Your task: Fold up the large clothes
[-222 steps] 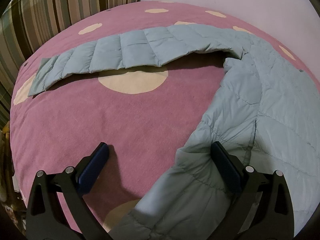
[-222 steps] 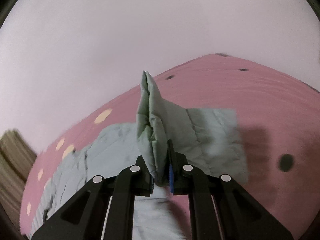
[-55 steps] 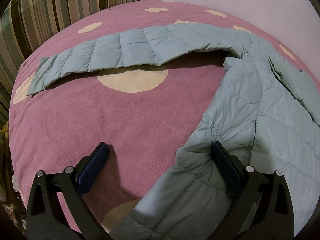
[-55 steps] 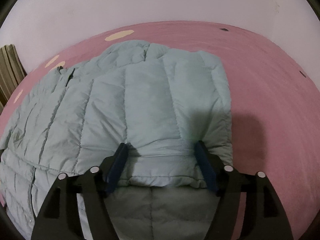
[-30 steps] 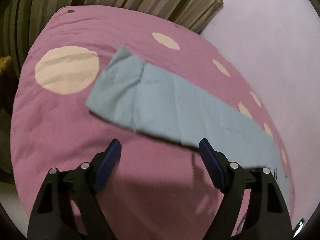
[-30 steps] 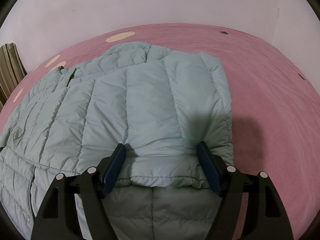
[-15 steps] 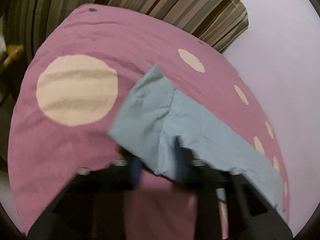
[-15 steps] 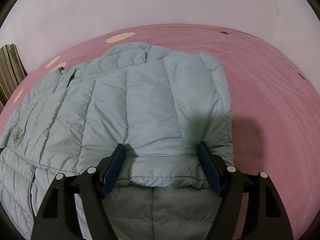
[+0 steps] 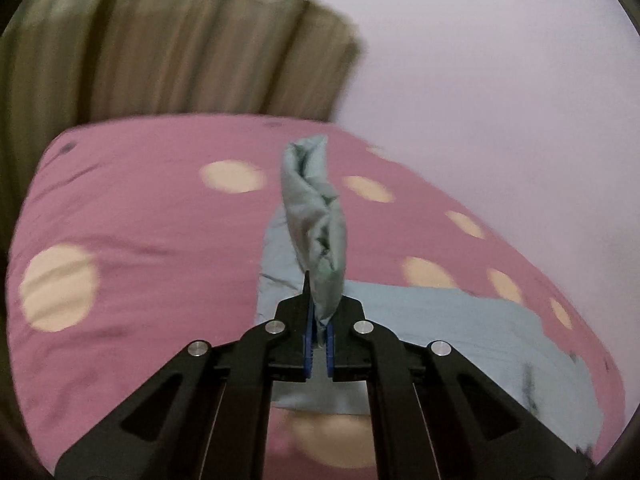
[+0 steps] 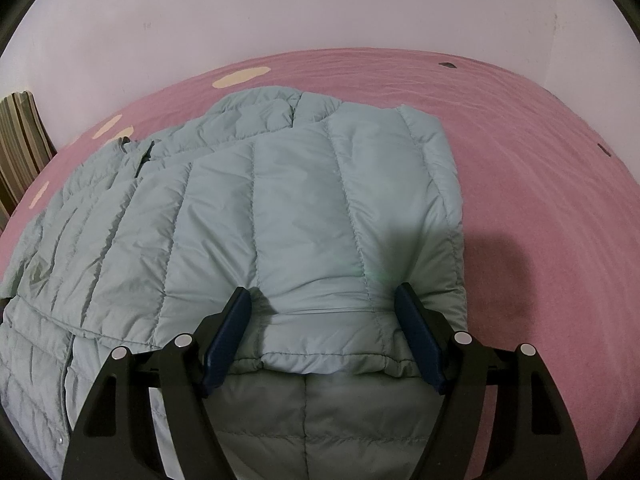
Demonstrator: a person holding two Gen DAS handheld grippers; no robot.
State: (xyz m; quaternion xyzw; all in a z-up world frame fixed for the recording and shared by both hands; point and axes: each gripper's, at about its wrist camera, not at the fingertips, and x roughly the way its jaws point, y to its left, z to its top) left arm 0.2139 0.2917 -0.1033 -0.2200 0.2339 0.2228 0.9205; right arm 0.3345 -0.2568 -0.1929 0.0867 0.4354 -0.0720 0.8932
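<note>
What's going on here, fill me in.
A person with two handheld grippers is folding a pale blue puffer jacket on a pink polka-dot bedspread. The left gripper is shut on the cuff end of the left sleeve, lifted off the bed. The right gripper is open, its fingers either side of a sleeve already folded across the jacket's body.

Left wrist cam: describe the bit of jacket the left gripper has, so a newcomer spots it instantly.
Start at the pink bedspread with cream dots, below the striped curtain. A pale blue-green sleeve lies flat across it. Its cuff end stands bunched upright, pinched in the closed left gripper: the only part of the fabric raised off the bed.
</note>
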